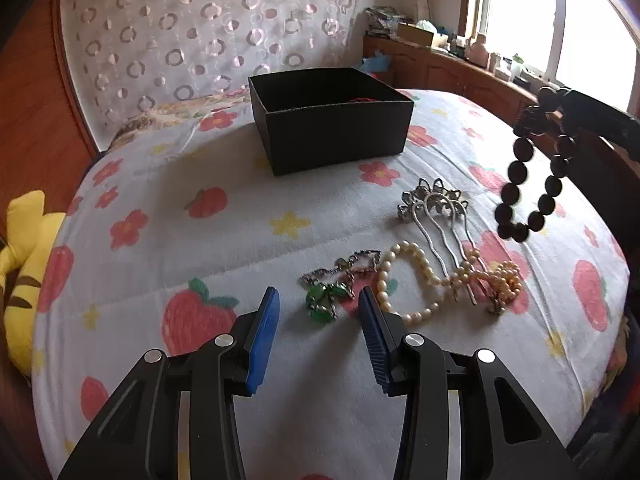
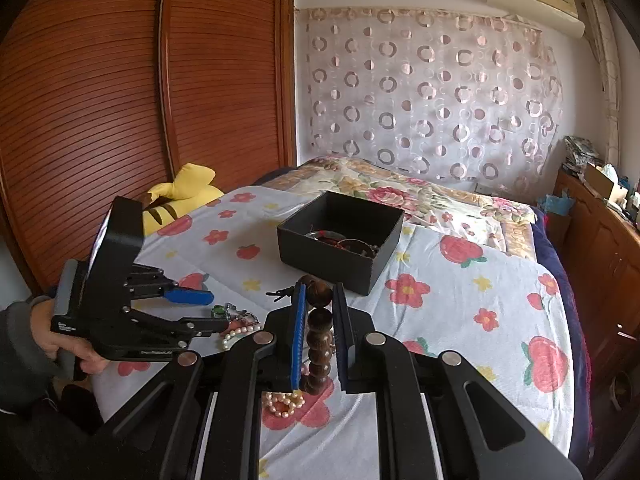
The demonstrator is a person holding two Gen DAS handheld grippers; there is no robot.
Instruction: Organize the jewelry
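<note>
Right at the front of the left view, left tongs point(image 1: 316, 296) spread apart, blue pads not touching anything. Just past the tips, flat on the bed blanket point(image 1: 208, 248), a small green and silver charm piece point(image 1: 326, 300), partly between the two pads. Just beside it on the right, a pearl necklace point(image 1: 420, 280) in a loose loop, with its far end bunched up in a little heap. Lying across that heap, the long prongs of a silver hair comb point(image 1: 436, 208), flower top pointing away.

Up in the air on the right, clear of the blanket, a dark bead bracelet point(image 1: 532, 184), hanging down in a ring from the right tongs point(image 2: 320, 292). Right tongs pinching that bracelet, with one round bead at the tips and more beads running down between the pads. Off to the left in the right view, a hand point(image 2: 68, 344) in a grey sleeve around the grip of the left tongs.

Farther back in the middle of the bed, an open black box point(image 1: 328, 120), well apart from the loose pieces, with some jewelry already inside, too dark and tangled to name. Off the left edge of the bed, a yellow plush toy point(image 1: 24, 264). Behind all that, a pale curtain with ring shapes point(image 1: 208, 32) and brown slatted wardrobe doors point(image 2: 100, 120).
</note>
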